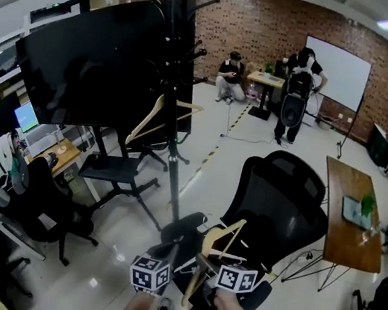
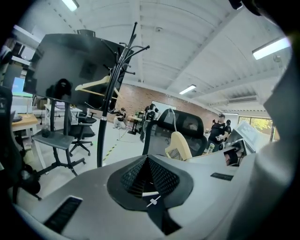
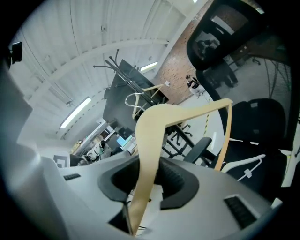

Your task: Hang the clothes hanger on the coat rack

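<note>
Squarely between right tongs [image 3: 150, 177]: hanger [image 3: 157, 123]

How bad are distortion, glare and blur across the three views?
Head view: strong fisheye, brick wall curves, coat rack sharp. Left gripper view: ceiling light blown out, black vignette round the edges. Right gripper view: hanger soft close to the camera, room tilted.

The right gripper [image 1: 203, 263] holds a wooden hanger [image 1: 225, 233] near the black coat rack [image 1: 172, 137].
</note>
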Motion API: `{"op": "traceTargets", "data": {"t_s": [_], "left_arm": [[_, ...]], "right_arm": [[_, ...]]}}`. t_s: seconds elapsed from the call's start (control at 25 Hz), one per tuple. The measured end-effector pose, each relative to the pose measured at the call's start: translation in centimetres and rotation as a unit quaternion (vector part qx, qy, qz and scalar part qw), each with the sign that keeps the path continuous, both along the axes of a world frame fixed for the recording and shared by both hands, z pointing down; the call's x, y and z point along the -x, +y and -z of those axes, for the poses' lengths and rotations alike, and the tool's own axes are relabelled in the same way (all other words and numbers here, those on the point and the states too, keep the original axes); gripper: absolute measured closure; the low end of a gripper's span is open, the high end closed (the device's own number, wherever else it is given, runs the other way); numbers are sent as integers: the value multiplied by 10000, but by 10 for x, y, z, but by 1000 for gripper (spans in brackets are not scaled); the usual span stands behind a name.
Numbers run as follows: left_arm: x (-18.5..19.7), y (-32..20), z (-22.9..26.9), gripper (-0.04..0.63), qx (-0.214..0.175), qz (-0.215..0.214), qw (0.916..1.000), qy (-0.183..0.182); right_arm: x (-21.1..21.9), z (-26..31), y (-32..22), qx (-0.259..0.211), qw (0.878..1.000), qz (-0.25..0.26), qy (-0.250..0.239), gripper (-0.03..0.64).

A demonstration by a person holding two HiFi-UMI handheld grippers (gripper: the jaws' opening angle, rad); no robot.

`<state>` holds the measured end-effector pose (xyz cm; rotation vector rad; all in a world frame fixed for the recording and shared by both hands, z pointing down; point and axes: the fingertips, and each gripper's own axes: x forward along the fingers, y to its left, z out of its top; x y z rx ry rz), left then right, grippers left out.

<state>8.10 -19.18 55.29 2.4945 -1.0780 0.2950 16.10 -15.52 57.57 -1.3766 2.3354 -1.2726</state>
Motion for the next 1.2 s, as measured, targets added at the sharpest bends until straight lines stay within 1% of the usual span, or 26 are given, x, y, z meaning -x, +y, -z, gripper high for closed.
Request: {"op": "traceTargets", "data": {"t_s": [0.16,0.36,0.52,0.72,0.96,1.2], "left_arm": [[12,0,28,604,-237,178,9996,47],[22,4,54,604,-434,343,9984,79],[36,11,68,604,-534,509,9972,107],[55,13,86,604,-699,670,9951,179],[88,4,116,604,-941,773,9922,264],[138,-1,152,604,-1195,775,9889,414]], "right_arm": [[3,34,-8,-288,9994,211,-18,480],[14,71,-15,-598,9969,515,-76,480],[33,91,-11,-803,9931,852,-79,480],[58,112,-5,-939,9880,1217,-164,480],[93,147,-10,-1173,9807,1526,-333,479],[143,195,-16,-1528,9719,1706,-543,479]]}}
